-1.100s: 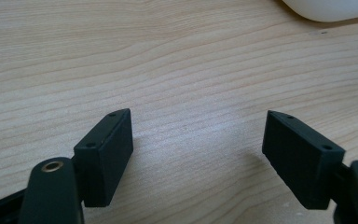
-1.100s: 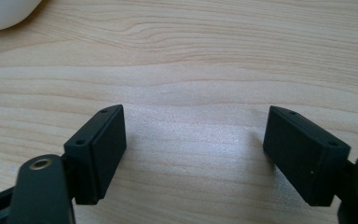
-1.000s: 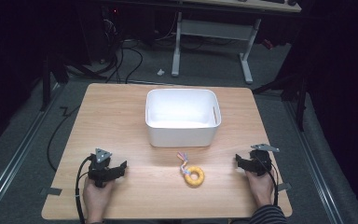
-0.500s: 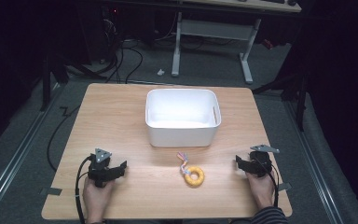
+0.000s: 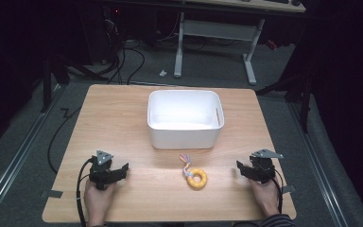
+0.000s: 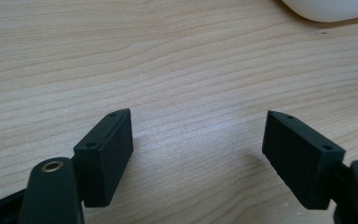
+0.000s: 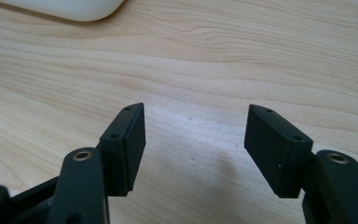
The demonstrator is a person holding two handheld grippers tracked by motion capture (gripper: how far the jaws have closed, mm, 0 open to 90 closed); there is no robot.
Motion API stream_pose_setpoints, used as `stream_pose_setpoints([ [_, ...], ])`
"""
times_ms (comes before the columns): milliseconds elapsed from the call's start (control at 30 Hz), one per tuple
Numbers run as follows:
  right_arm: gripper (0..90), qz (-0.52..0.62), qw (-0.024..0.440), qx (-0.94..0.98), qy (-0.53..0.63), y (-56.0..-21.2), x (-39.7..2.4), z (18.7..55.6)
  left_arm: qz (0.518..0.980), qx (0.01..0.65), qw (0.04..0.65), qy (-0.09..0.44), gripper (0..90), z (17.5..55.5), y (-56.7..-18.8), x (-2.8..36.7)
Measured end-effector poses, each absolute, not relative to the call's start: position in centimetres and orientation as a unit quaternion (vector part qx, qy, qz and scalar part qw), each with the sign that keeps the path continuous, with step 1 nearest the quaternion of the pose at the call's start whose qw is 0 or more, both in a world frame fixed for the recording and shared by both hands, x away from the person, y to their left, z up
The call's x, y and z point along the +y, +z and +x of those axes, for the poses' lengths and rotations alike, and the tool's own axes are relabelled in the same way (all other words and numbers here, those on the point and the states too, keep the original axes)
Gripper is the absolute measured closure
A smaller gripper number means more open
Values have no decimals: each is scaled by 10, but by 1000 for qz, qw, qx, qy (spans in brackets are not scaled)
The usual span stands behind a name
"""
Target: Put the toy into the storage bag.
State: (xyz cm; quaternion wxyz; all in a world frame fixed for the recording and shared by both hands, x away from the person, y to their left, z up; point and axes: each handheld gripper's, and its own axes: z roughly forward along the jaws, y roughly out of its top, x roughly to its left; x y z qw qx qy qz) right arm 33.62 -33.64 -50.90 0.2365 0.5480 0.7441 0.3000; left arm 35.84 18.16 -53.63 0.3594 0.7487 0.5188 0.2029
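A yellow ring toy (image 5: 197, 179) with a short coloured cord lies on the wooden table (image 5: 123, 118), just in front of a white rectangular bin (image 5: 185, 118). My left gripper (image 5: 116, 171) rests near the table's front left, held by a hand, open with bare wood between its jaws (image 6: 198, 135). My right gripper (image 5: 244, 169) rests at the front right, also open over bare wood (image 7: 196, 128). The ring lies between the two grippers, apart from both. The bin looks empty.
The bin's rounded corner shows at the top of the left gripper view (image 6: 331, 9) and of the right gripper view (image 7: 65, 9). Cables trail from both grippers. Beyond the table's far edge stands a desk frame (image 5: 217, 33) on a dark floor with wires.
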Motion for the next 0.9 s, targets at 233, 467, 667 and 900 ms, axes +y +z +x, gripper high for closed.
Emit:
stream_pose_setpoints([
  [233, 419, 528, 222, 759, 310, -503, -331, 329, 748, 519, 360, 203, 248, 358, -536, 182],
  [467, 447, 509, 208, 773, 316, -499, -321, 326, 748, 519, 362, 200, 248, 359, -536, 182],
  [667, 436, 491, 215, 783, 315, -495, -312, 324, 746, 520, 365, 198, 248, 359, -536, 183],
  [900, 432, 469, 212, 798, 313, -488, -299, 324, 746, 520, 365, 196, 248, 359, -536, 183],
])
